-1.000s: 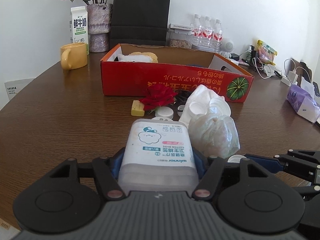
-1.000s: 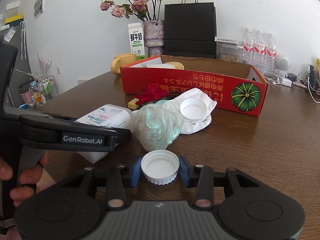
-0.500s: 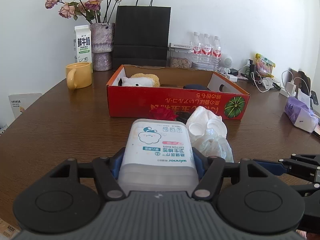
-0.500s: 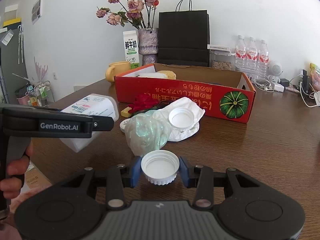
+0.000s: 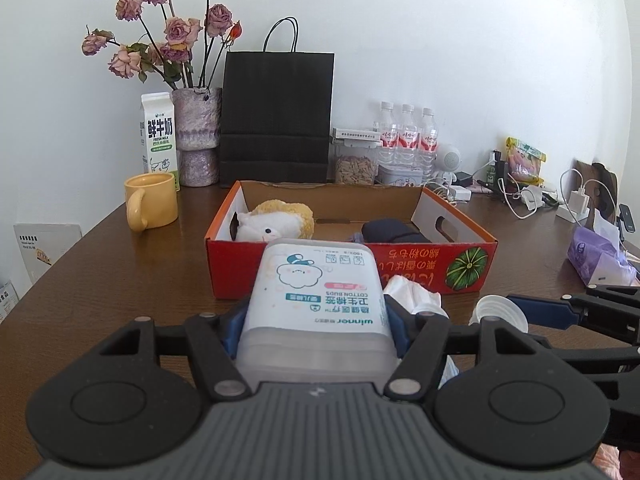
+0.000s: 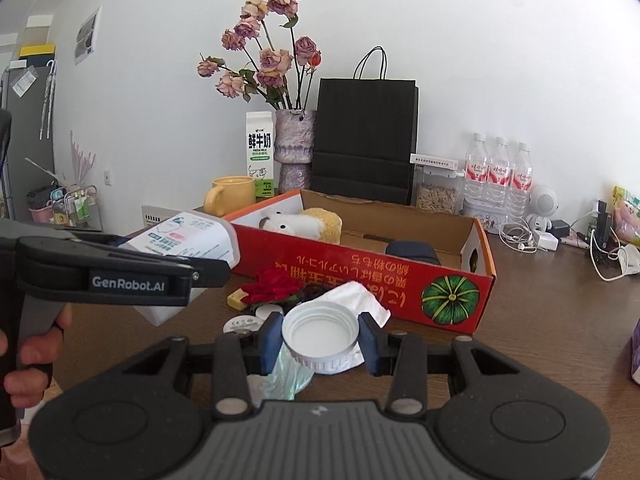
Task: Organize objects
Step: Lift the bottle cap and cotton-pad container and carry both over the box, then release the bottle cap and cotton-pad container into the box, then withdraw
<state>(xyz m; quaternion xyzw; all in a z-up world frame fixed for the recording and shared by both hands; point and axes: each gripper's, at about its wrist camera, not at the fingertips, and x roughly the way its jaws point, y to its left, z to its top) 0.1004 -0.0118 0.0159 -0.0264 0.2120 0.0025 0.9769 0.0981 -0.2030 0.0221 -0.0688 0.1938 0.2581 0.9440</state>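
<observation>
My left gripper [image 5: 314,320] is shut on a translucent cotton bud box [image 5: 316,300] with a white printed label, held above the table. The same cotton bud box [image 6: 188,236] shows at the left of the right wrist view. My right gripper [image 6: 320,336] is shut on a white plastic lid [image 6: 320,330], its hollow side up. Ahead stands a red cardboard box [image 5: 420,264] with a pumpkin print, open on top. Inside it lie a plush toy [image 5: 276,222] and a dark bundle [image 5: 392,232]. Below my grippers a red flower [image 6: 274,284], white crumpled bag [image 6: 360,296] and small caps rest on the table.
A yellow mug [image 5: 152,204], milk carton [image 5: 158,136], vase of dried roses [image 5: 198,136] and black paper bag [image 5: 276,116] stand behind the box. Water bottles [image 5: 408,136], chargers and cables crowd the back right. A purple pack [image 5: 600,256] lies at the right.
Both grippers have risen with their loads, so the inside of the red box now shows. The items on the table have dropped lower in both views.
</observation>
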